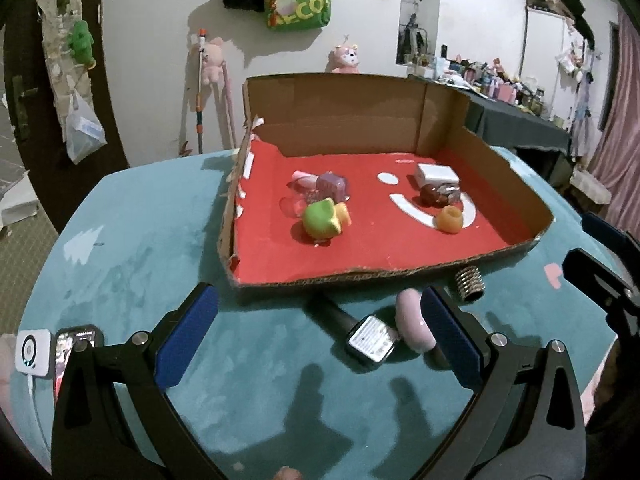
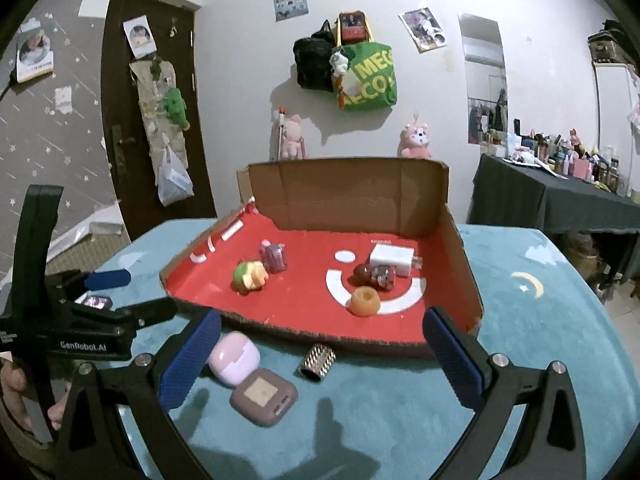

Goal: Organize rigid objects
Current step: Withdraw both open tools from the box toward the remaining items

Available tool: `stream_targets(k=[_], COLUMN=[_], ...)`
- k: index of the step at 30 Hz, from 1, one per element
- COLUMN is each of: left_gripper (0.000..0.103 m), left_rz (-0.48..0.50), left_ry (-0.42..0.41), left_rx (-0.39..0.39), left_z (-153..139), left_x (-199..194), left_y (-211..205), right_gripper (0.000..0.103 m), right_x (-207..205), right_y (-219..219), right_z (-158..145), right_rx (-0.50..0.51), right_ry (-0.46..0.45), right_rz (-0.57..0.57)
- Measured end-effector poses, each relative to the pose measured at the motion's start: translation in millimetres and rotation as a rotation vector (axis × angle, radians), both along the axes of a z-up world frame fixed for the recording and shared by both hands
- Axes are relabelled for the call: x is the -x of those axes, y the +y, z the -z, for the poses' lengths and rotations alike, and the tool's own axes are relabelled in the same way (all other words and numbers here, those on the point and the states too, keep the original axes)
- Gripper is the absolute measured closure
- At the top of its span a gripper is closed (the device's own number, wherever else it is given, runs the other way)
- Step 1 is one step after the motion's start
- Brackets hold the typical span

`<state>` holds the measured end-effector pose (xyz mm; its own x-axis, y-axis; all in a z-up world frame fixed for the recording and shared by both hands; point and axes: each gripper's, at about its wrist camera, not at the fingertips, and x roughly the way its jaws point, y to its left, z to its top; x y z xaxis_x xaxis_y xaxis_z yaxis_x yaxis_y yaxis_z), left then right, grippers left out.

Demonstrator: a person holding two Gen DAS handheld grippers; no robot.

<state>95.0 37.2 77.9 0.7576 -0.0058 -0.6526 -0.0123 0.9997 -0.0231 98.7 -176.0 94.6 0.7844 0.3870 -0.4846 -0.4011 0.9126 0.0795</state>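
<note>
The pink case [image 2: 234, 362], brown box [image 2: 264, 396] and metal cap [image 2: 317, 361] lie touching or close together before the cardboard tray [image 2: 460, 240]. Both grippers [image 1: 316, 336] [image 2: 318, 356] gape empty; closing on one might knock its neighbour.

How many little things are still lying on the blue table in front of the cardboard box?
3: a pink oval case, a brown square gadget touching it, and a ridged silver metal cylinder nearer the box. Others may be hidden.

Green tote bag [image 2: 370, 76] on wall — pink plush [image 2: 416, 141].
</note>
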Motion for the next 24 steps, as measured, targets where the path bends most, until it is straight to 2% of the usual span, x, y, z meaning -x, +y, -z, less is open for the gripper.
stream_targets(k=[3,8,16,24], left_gripper=[0.0,0.0,0.0,0.0], left_rz=[0.004,0.021,0.053,0.028], left_ry=[0.007,0.026,0.063,0.114], left_rx=[0.008,0.032,0.031,0.012], left_z=[4.3,12.7,25.6,38.7], left_x=[3.6,7.5,6.5,0.4], left_y=[0.7,1.2,-6.2,-4.3], right_gripper=[0.0,0.006,0.019,0.02], right_x=[3.8,7.0,3.9,3.0], right_y=[-0.2,2.2,9.9,21.5], right_z=[3.7,10.0,28.5,46.3], right_rx=[0.014,0.038,0.044,0.083], right_ry=[-0.001,0.015,0.111,0.175], right_rz=[0.012,0.017,-0.037,-0.08])
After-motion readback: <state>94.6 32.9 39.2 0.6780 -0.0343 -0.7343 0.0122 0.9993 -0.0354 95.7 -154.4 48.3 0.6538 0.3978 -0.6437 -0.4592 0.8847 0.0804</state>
